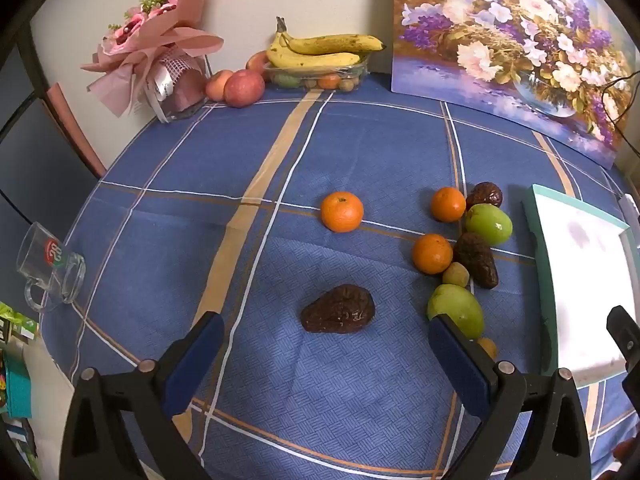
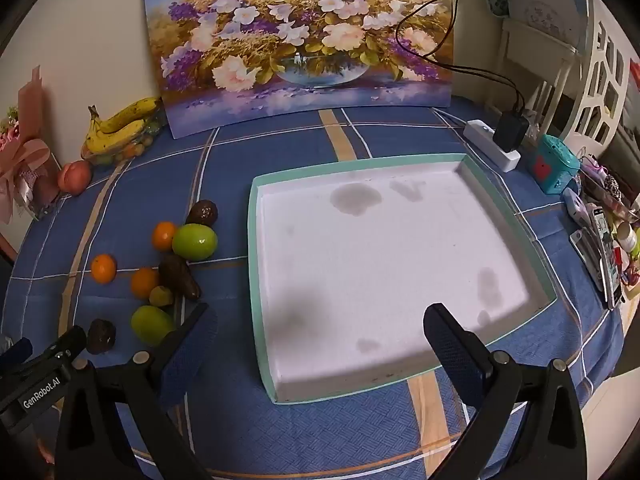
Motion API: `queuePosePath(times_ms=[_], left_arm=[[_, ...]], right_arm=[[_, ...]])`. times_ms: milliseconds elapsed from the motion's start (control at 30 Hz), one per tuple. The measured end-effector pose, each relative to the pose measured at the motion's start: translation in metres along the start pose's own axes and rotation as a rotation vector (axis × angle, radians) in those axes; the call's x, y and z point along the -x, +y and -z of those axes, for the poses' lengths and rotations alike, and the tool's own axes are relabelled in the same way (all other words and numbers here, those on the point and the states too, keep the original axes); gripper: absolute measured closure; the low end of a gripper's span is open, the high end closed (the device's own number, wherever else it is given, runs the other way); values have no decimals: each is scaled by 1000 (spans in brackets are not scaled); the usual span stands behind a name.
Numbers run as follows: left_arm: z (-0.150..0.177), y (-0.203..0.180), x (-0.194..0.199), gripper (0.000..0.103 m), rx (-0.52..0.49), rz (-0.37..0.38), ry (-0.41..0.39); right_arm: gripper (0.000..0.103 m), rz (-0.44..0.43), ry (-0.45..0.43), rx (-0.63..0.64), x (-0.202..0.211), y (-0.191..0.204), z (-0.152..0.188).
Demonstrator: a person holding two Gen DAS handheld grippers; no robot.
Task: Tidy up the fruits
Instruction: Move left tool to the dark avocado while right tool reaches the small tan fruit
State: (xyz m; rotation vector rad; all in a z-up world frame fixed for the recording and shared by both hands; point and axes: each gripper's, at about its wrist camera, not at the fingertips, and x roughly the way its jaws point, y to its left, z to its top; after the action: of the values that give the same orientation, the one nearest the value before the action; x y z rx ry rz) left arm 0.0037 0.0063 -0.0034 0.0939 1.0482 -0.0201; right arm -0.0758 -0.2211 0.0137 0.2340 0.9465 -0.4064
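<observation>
Loose fruit lies on the blue checked tablecloth. In the left wrist view a dark avocado (image 1: 338, 309) lies just ahead of my open, empty left gripper (image 1: 326, 332), between its fingers' line. An orange (image 1: 342, 212) sits farther off. To the right is a cluster: two oranges (image 1: 432, 253), two green fruits (image 1: 488, 224), two more avocados (image 1: 478, 260) and a small yellowish fruit (image 1: 455, 274). My right gripper (image 2: 320, 326) is open and empty, over the near edge of the white tray with a teal rim (image 2: 253, 264). The cluster (image 2: 195, 242) lies left of the tray.
A container with bananas (image 1: 320, 50) and apples (image 1: 244, 88) stand at the back by a pink bouquet (image 1: 156, 40). A flower painting (image 2: 300, 40) leans on the wall. A glass mug (image 1: 50, 268) lies at the left table edge. A power strip (image 2: 492, 144) and clutter fill the right edge.
</observation>
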Motion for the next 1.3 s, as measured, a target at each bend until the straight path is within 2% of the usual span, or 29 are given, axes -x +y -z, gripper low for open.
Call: queuePosePath(times_ms=[267,533,800,1000,1300], left_arm=[[2,3,-2,0,5,-4,2],[2,-3,2,0,-31,17,-26],[-1,3,3,0,12,16,-52],[-2,3,6,0,16,35,-71],[-5,5,5,0,22,57,-51]], right_arm=[[1,-7,4,-16,1,-3,-1],[1,-18,5,-23,0,-4,-1],[1,-2,-6,-10,0,-4,-2],[1,-23,7,-4,-2,-2,-1],[1,-40,11,32,-4,5,0]])
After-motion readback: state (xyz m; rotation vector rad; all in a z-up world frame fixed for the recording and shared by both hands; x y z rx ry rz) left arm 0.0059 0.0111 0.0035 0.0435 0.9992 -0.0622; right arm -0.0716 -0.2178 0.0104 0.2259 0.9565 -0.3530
